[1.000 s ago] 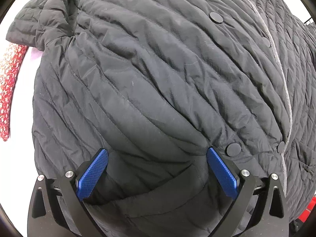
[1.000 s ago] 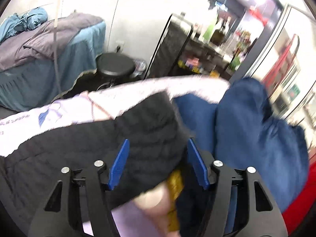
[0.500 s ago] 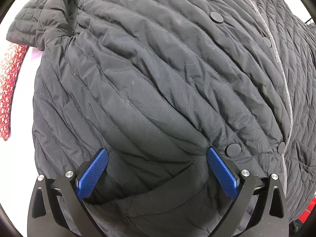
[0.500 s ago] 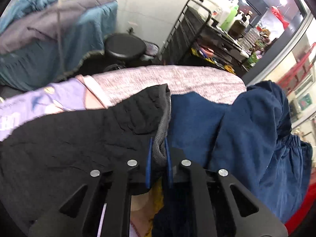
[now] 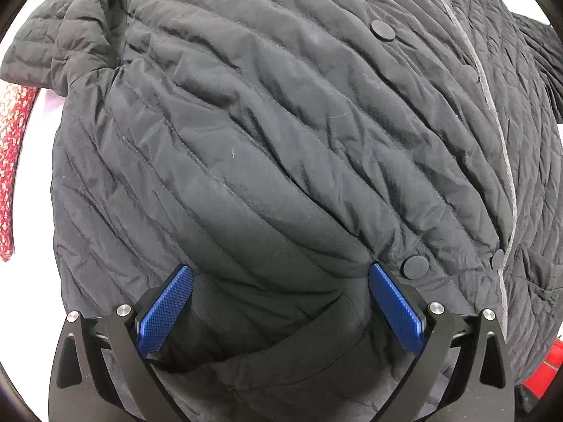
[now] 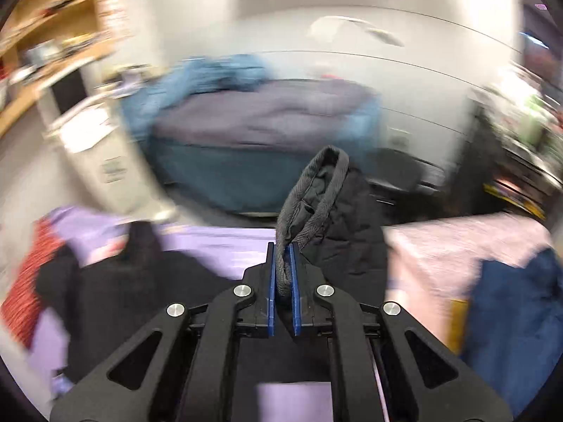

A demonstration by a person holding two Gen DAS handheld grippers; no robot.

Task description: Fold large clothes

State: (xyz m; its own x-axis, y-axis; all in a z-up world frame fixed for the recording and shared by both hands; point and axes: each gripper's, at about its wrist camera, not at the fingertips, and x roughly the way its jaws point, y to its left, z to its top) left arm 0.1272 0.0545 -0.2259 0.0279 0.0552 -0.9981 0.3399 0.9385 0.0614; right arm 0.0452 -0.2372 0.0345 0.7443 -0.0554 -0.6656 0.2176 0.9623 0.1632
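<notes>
A black quilted jacket [image 5: 281, 123] with snap buttons [image 5: 383, 30] and a grey front edge fills the left wrist view. My left gripper [image 5: 279, 269] points straight down at it and stands open, a puffed fold of the jacket bulging between its blue pads [image 5: 165, 309]. In the right wrist view my right gripper [image 6: 283, 246] is shut on the jacket's ribbed grey edge [image 6: 316, 183]. That edge loops up above the jaws, and a black sleeve part [image 6: 348, 232] hangs behind it. More of the jacket [image 6: 140, 292] lies lower left on the lilac surface [image 6: 218, 242].
A red patterned cloth [image 5: 14, 161] lies left of the jacket. In the blurred right wrist view a navy garment [image 6: 520, 316] and a pinkish fabric [image 6: 450, 246] lie to the right, with a teal-covered bed [image 6: 246, 147] behind.
My right gripper closed on the jacket's ribbed edge and rose with it, its view swinging away from the navy garment. The left gripper stayed put.
</notes>
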